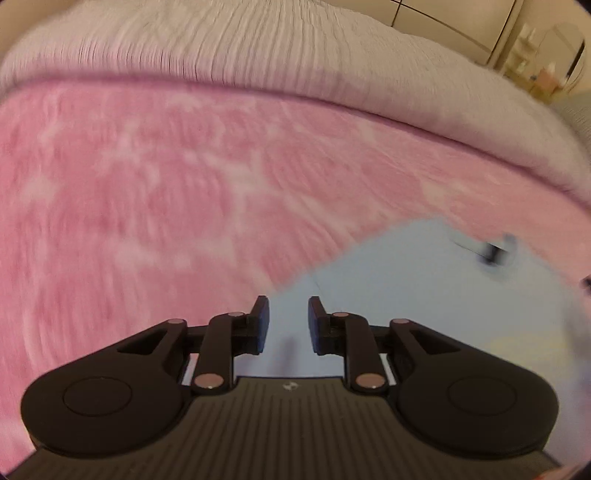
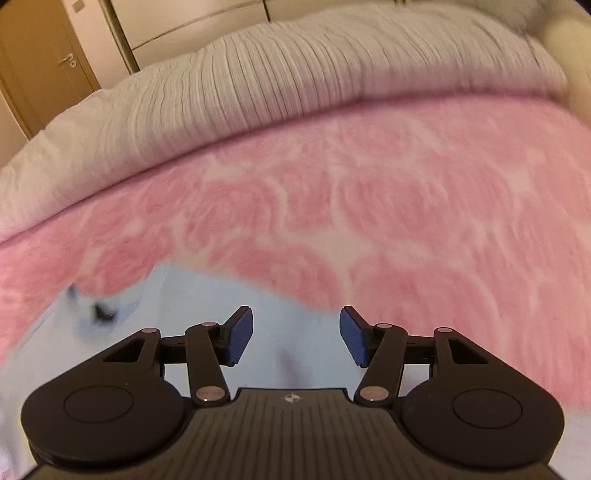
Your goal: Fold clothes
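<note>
Left gripper: the left gripper [image 1: 289, 325] fills the bottom of the left wrist view; its jaws stand a narrow way apart with nothing between the blue pads; pale blue cloth shows through the gap, below and beyond the fingertips, not pinched

Right gripper: the right gripper [image 2: 296, 335] fills the bottom of the right wrist view; its jaws stand clearly wider than the left pair, and nothing is caught between them; whether the tips brush the cloth beneath I cannot tell

Garment: a light blue garment [image 1: 413, 295] lies flat on the bed, in the lower right of the left wrist view and in the lower left and lower middle of the right wrist view [image 2: 207, 306]; its upper edge runs slantwise against the pink; a small dark mark [image 1: 493, 253] sits on it near the right edge of the left view, too blurred to name; the same mark [image 2: 102, 312] shows at the left of the right view

Blanket: a pink and white fluffy blanket [image 1: 166, 192] covers the middle band of both views, under the garment

Bedcover: a pale ribbed bedcover [image 2: 266, 85] lies across the top of both views, beyond the blanket

Room: a brown door [image 2: 44, 62] with a handle stands in the upper left of the right view, pale cupboard fronts [image 2: 192, 26] beside it

Sharpness: both views are smeared, so fine detail on the cloth is lost
</note>
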Demonstrator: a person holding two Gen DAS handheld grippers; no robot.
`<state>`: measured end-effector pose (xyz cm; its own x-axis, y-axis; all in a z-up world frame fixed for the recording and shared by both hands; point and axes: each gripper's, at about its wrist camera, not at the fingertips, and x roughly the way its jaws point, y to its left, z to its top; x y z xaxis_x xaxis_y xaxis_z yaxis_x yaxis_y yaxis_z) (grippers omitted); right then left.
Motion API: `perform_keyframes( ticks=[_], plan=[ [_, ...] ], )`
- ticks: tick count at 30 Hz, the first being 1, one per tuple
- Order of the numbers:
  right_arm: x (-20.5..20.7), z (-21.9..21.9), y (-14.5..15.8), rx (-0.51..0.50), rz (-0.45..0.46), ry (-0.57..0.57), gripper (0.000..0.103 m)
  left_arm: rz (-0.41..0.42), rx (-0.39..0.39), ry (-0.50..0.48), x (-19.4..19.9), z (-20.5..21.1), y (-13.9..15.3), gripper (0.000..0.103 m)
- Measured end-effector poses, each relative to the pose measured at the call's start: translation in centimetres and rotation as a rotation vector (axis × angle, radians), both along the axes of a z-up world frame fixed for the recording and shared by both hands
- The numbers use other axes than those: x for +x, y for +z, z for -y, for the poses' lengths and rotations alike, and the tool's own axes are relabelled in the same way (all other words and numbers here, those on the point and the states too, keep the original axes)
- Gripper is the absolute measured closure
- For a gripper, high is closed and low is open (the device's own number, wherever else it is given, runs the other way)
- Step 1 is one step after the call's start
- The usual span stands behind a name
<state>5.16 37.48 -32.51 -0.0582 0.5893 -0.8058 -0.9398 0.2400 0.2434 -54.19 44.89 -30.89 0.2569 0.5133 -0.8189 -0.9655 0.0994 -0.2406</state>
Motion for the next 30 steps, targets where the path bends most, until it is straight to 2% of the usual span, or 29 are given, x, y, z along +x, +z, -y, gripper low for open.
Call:
perform_keyframes(
  ticks=[4, 9, 12, 14, 16, 19, 20, 21, 22, 23, 24, 27, 29, 30],
  plan=[
    [-0.6, 7.6, 0.1, -0.141, -0.083, 0.008, 0.047, 0.143, -0.154, 0.041, -0.7, 8.8, 0.2, 0.076],
    [-1.8, 18.9, -0.5, -0.340, -0.190, -0.066, 0.046, 0.211, -0.390, 0.104, -0.4, 20.5, -1.3, 0.070],
    [-2.6, 24.8, -1.1, -0.426, -0.281, -0.115, 0.040, 0.259, -0.466, 0.166, -0.6, 25.6, -2.4, 0.060],
    [-3.4, 27.3, -1.9, -0.466, -0.295, -0.121, 0.039, 0.296, -0.495, 0.190, -0.5, 27.8, -3.4, 0.057],
    [-4.3, 29.5, -2.7, -0.490, -0.305, -0.120, 0.038, 0.308, -0.480, 0.188, -0.1, 28.9, -4.3, 0.057],
    [-5.3, 31.0, -3.3, -0.430, -0.285, -0.125, 0.035, 0.351, -0.415, 0.240, 0.0, 29.5, -5.2, 0.056],
    [-5.4, 31.2, -3.3, -0.413, -0.291, -0.146, 0.039, 0.380, -0.393, 0.264, -0.2, 29.6, -5.4, 0.056],
    [-5.4, 31.4, -3.2, -0.399, -0.306, -0.166, 0.060, 0.398, -0.376, 0.277, -0.3, 29.8, -5.6, 0.068],
    [-5.4, 31.6, -3.2, -0.389, -0.336, -0.175, 0.078, 0.409, -0.364, 0.281, -0.5, 29.9, -5.7, 0.100],
    [-5.3, 31.8, -3.1, -0.379, -0.367, -0.183, 0.099, 0.413, -0.361, 0.274, -0.6, 29.9, -5.7, 0.101],
    [-5.3, 32.0, -3.0, -0.367, -0.389, -0.190, 0.099, 0.405, -0.353, 0.253, -0.6, 29.9, -5.4, 0.101],
    [-5.6, 32.7, -1.6, -0.313, -0.383, -0.198, 0.099, 0.396, -0.272, 0.150, -0.2, 30.2, -2.9, 0.101],
    [-5.6, 33.7, -1.0, -0.292, -0.384, -0.215, 0.100, 0.392, -0.251, 0.136, -0.5, 30.6, -2.3, 0.101],
    [-5.5, 34.3, -1.1, -0.294, -0.383, -0.227, 0.100, 0.363, -0.256, 0.127, -0.5, 30.8, -2.6, 0.100]
  ],
)
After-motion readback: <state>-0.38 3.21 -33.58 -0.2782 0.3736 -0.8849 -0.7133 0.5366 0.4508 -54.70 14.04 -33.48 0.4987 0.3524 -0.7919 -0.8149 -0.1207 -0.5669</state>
